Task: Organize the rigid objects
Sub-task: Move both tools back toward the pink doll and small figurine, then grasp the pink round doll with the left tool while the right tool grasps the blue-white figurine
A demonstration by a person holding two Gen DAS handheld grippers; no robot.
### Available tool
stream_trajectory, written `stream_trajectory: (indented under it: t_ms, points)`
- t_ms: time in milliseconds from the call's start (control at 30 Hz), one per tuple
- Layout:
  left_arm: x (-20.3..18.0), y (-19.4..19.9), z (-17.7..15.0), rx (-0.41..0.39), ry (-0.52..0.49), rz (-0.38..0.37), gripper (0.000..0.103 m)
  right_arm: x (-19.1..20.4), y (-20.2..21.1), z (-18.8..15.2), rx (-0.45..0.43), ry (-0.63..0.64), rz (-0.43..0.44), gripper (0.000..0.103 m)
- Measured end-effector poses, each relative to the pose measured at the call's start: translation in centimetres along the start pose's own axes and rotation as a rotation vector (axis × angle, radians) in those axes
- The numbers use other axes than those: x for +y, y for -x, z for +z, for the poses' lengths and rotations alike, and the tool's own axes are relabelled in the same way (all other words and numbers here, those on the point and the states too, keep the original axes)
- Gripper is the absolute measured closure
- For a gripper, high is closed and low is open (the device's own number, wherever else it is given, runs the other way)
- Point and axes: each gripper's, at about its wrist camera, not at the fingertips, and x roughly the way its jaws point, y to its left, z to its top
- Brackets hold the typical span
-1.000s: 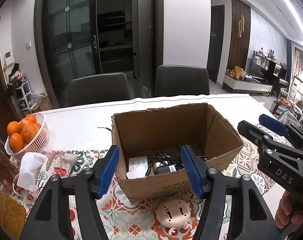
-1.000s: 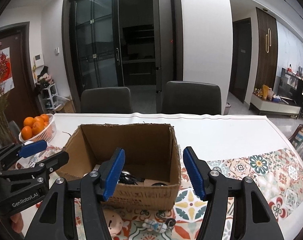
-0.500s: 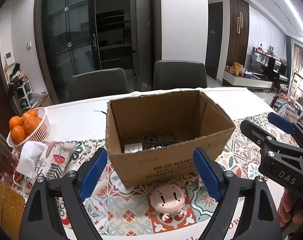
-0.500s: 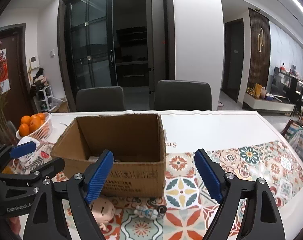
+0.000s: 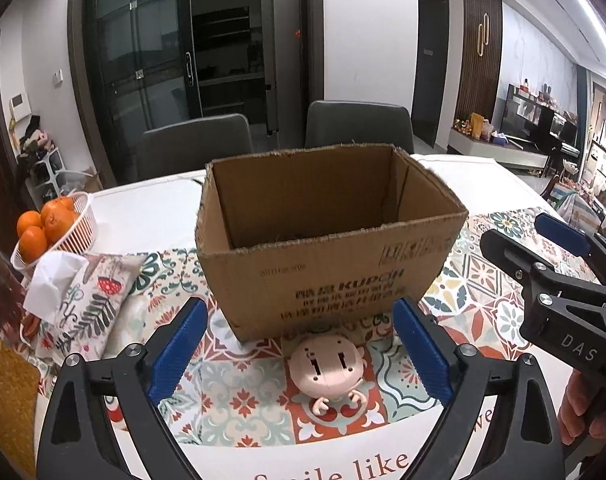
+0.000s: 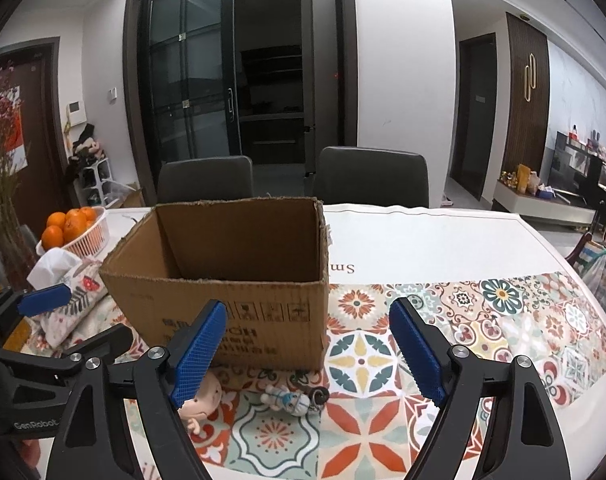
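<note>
An open cardboard box [image 5: 331, 268] stands on the patterned tablecloth; it also shows in the right wrist view [image 6: 231, 280]. A pink doll head [image 5: 329, 368] lies face down just in front of the box, between the fingers of my open, empty left gripper [image 5: 299, 354]. In the right wrist view the doll head [image 6: 201, 398] sits behind my left fingertip, next to a small astronaut keychain figure [image 6: 293, 398]. My right gripper [image 6: 307, 354] is open and empty, above the keychain and in front of the box. The box's contents are hidden by its front wall.
A white basket of oranges [image 5: 51, 226] and a fabric tissue pouch [image 5: 89, 300] lie left of the box. Two grey chairs [image 5: 359, 126] stand behind the table. The table's front edge is just under the grippers. The right gripper appears at the right of the left wrist view [image 5: 559, 276].
Both grippers have pulled back and lowered from over the box toward the table's front edge, and their jaws have opened wider. The box's inside has dropped out of sight.
</note>
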Motion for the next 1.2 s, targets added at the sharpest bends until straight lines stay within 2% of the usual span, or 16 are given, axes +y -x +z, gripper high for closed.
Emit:
stream_trajectory:
  t_ms: [567, 1200]
  points:
    - [-1.1, -3.1, -3.6, 0.111, 0.025, -0.023, 0.008, -0.5, -1.9, -2.7, 0.066, 0.064, 0.022, 0.019]
    - [-2.4, -6.6, -5.7, 0.208, -0.012, -0.030, 0.008, -0.7, -5.1, -5.3, 0.179, 0.130, 0.046, 0.019]
